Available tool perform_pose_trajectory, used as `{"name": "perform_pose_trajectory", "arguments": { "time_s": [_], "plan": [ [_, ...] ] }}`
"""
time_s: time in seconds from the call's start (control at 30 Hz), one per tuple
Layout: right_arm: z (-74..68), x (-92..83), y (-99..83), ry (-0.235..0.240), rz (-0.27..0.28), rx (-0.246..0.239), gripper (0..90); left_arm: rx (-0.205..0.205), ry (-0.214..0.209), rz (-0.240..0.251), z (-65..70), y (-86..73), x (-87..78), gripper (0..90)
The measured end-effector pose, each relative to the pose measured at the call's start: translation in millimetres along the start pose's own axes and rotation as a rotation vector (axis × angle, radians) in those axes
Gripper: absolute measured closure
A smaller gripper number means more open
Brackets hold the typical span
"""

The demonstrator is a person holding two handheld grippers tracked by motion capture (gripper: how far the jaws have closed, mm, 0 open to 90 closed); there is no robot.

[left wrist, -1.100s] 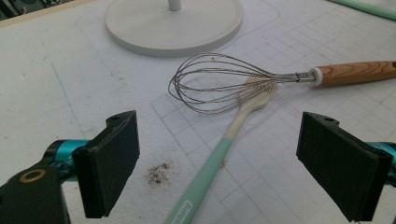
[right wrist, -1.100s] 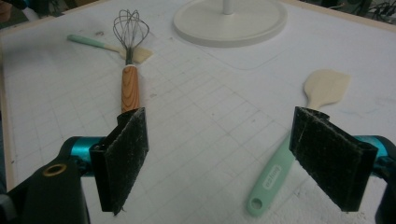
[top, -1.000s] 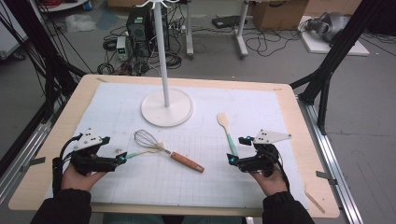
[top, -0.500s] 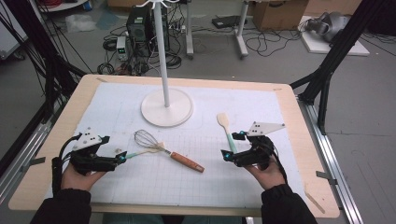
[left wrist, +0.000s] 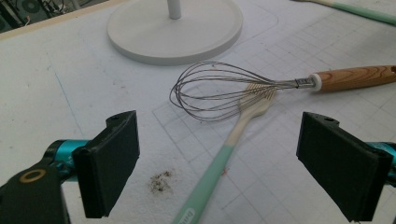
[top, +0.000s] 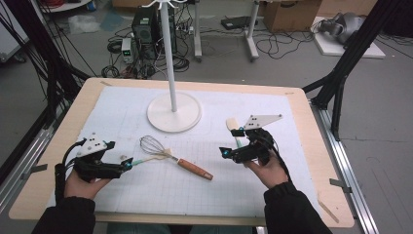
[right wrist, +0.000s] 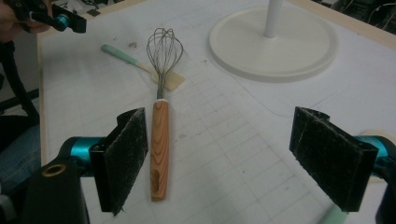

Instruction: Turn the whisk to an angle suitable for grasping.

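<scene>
- Pale wooden desk (top: pixel 311 161) under a white gridded mat (top: pixel 122 114); a white round-based stand (top: pixel 174 111) sits at the back, hanging nothing visible.
- Wire whisk with a wooden handle (top: pixel 176 158) lies mid-mat, cage toward the left hand, handle running right and nearer; a mint-handled slotted spatula (left wrist: pixel 232 142) lies under its cage.
- Left tool (top: pixel 127 165) and right tool (top: pixel 225 152) both gape, nothing gripped; judging by this, no pickup has begun.

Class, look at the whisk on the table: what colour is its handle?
The whisk's handle is reddish-brown grained wood, clearest in the right gripper view.
</scene>
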State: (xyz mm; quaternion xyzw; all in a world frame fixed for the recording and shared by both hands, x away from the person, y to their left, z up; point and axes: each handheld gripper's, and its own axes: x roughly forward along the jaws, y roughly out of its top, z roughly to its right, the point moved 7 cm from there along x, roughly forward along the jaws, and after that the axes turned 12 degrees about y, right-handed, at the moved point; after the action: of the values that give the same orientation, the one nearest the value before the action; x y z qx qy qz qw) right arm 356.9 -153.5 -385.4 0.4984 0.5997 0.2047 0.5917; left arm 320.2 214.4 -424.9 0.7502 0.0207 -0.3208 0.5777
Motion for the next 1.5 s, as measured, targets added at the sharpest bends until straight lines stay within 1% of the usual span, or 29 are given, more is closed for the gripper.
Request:
{"name": "perform_pose_trajectory", "arguments": {
  "time_s": [0.07,0.1,0.13,0.17,0.2,0.23,0.27,0.37,0.53,0.63,0.67,0.7,0.83,0.87,0.93,0.97,1.07,1.1,1.17,1.2,1.27,1.37,1.43,1.47,1.5],
  "plan": [
    [0.1,2.2,1.5,0.005,-0.002,0.004,18.1,0.001,0.000,0.000,-0.2,0.1,0.2,13.6],
    [0.2,4.7,2.8,0.012,-0.005,0.006,18.1,0.003,-0.001,-0.001,-0.2,0.0,0.3,13.6],
    [0.0,9.5,4.9,0.027,-0.011,0.010,18.1,0.003,-0.001,-0.003,-0.2,-0.1,0.4,13.7],
    [0.0,9.5,4.9,0.027,-0.011,0.010,18.1,0.001,-0.001,-0.002,-0.1,0.1,0.7,13.7],
    [-0.7,14.1,7.4,0.050,-0.017,0.005,18.1,0.000,-0.001,-0.001,-0.1,0.1,0.8,13.7],
    [-0.7,14.1,7.4,0.050,-0.017,0.005,18.1,0.001,-0.001,-0.002,-0.1,0.1,0.7,13.7],
    [-1.2,17.1,10.1,0.056,-0.028,-0.001,18.1,0.001,-0.001,-0.002,-0.2,0.3,0.6,13.6],
    [-1.5,19.2,13.4,0.064,-0.030,-0.001,18.1,-0.005,0.000,0.003,-0.1,1.0,0.6,13.6],
    [-1.4,26.4,17.1,0.069,-0.035,-0.014,18.2,0.003,-0.004,0.000,0.2,0.8,1.0,13.6],
    [-2.3,35.0,15.5,0.074,-0.059,-0.020,18.2,0.001,-0.006,0.000,0.9,0.8,1.0,13.6],
    [-3.1,41.0,14.3,0.081,-0.073,-0.023,18.5,0.001,-0.005,0.002,0.8,1.0,1.0,13.7],
    [-3.1,41.0,14.3,0.081,-0.073,-0.023,18.5,0.004,-0.007,0.000,0.5,0.9,0.8,13.7],
    [-2.7,52.1,11.4,0.079,-0.094,-0.030,18.7,0.004,-0.006,0.000,0.3,0.7,0.9,13.6],
    [-2.8,57.1,9.9,0.080,-0.102,-0.025,19.1,0.005,-0.005,-0.001,0.3,0.7,1.0,13.6],
    [-3.0,58.8,9.4,0.080,-0.105,-0.023,19.7,0.003,-0.006,0.000,0.5,0.7,1.1,13.6],
    [-3.8,63.4,7.6,0.082,-0.113,-0.021,21.7,0.002,-0.007,0.000,0.7,0.8,1.1,13.7],
    [-4.0,67.5,5.9,0.081,-0.121,-0.021,22.4,0.003,-0.008,0.000,0.8,0.8,0.9,13.6],
    [-3.8,70.8,3.8,0.081,-0.131,-0.028,22.9,0.003,-0.007,0.000,0.7,0.6,1.0,13.7],
    [-4.8,72.9,2.6,0.083,-0.133,-0.020,23.2,0.003,-0.006,-0.001,0.6,0.4,1.3,13.6],
    [-5.4,77.4,0.3,0.088,-0.141,-0.020,23.7,0.006,-0.007,-0.002,0.5,0.2,1.4,13.6],
    [-5.4,79.5,-0.8,0.088,-0.148,-0.024,24.0,0.006,-0.006,-0.003,0.6,0.2,1.7,13.6],
    [-7.3,85.0,-3.4,0.100,-0.162,-0.029,28.9,0.005,-0.005,-0.002,1.1,0.2,1.8,13.7],
    [-7.4,87.7,-4.5,0.096,-0.171,-0.036,30.1,0.008,-0.006,-0.005,0.8,-0.3,2.1,13.6],
    [-7.7,89.3,-5.0,0.101,-0.174,-0.041,32.1,0.008,-0.006,-0.006,0.9,-0.6,2.4,13.6],
    [-7.7,89.3,-5.0,0.101,-0.174,-0.041,32.1,0.011,-0.005,-0.008,0.8,-0.8,2.5,13.6]
  ]
}}
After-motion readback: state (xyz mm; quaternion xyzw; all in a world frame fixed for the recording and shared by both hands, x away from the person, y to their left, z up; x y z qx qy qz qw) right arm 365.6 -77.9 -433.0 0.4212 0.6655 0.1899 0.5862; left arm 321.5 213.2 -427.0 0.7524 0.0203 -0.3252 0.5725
